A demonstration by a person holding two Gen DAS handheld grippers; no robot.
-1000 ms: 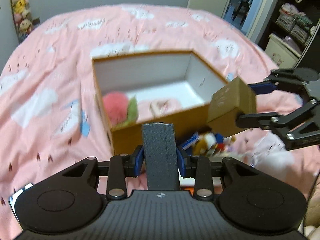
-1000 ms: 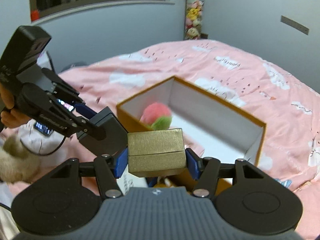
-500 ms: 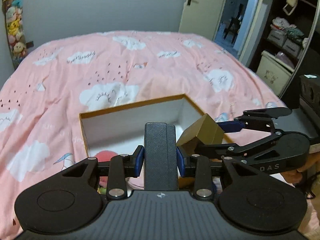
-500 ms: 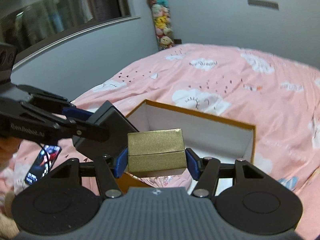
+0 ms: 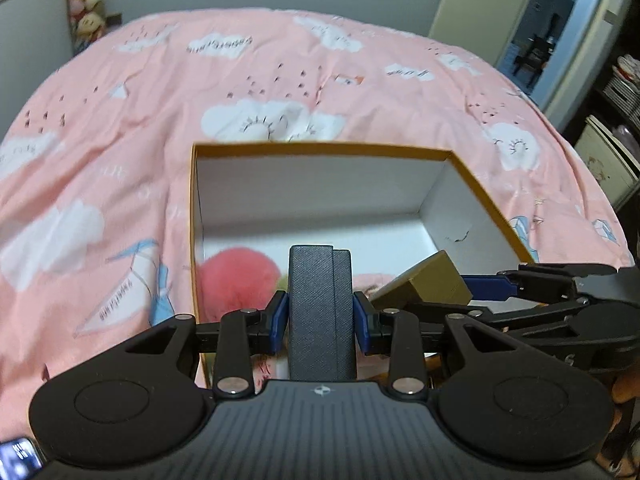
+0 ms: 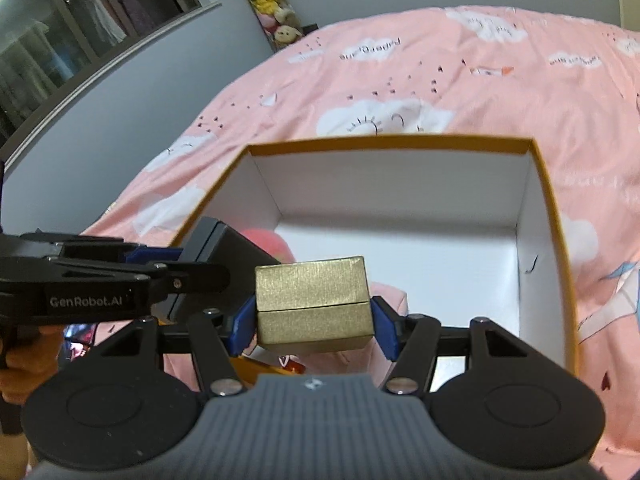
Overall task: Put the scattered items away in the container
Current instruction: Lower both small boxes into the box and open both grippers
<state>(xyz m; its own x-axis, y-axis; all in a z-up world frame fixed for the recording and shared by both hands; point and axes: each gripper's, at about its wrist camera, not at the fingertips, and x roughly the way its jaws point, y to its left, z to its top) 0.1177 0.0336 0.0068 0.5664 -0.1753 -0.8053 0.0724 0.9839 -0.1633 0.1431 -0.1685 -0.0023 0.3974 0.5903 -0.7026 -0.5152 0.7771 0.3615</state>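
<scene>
Left gripper [image 5: 321, 316]: its 2 blue-padded fingers are pressed against the sides of 1 dark grey box [image 5: 321, 312], which stands upright between them, long side up.
Dark grey box, position: held above the near-left part of the container [image 5: 320, 149], over its near wall; in the right wrist view the same box [image 6: 228, 252] shows tilted at the container's near-left corner.
Right gripper [image 6: 312, 322]: pinching 1 gold box [image 6: 312, 300] between its 2 blue pads; the box sits level, a seam running across its front face.
Gold box, position: held over the near edge of the container [image 6: 536, 184], just right of the dark grey box. From the left wrist view the gold box [image 5: 424, 284] appears tilted, at the near-right part of the opening.
Grippers relative to each other: side by side, the left gripper [image 6: 160, 268] reaching in from the left of the right wrist view, the right gripper [image 5: 476, 288] from the right of the left wrist view; the 2 held boxes are near each other, whether they touch cannot be told.
Container: 1 open rectangular box, orange-brown rim, white inside, resting on the pink bedspread [image 5: 120, 120].
Inside the container: 1 pink fluffy ball [image 5: 236, 280] at the near-left, partly hidden behind the left gripper; a patch of pink, blurred, lies beside it.
Count of held items: 2, 1 per gripper.
Bedspread: pink with white clouds.
Background: 1 column of plush toys [image 6: 268, 0] against the grey wall.
</scene>
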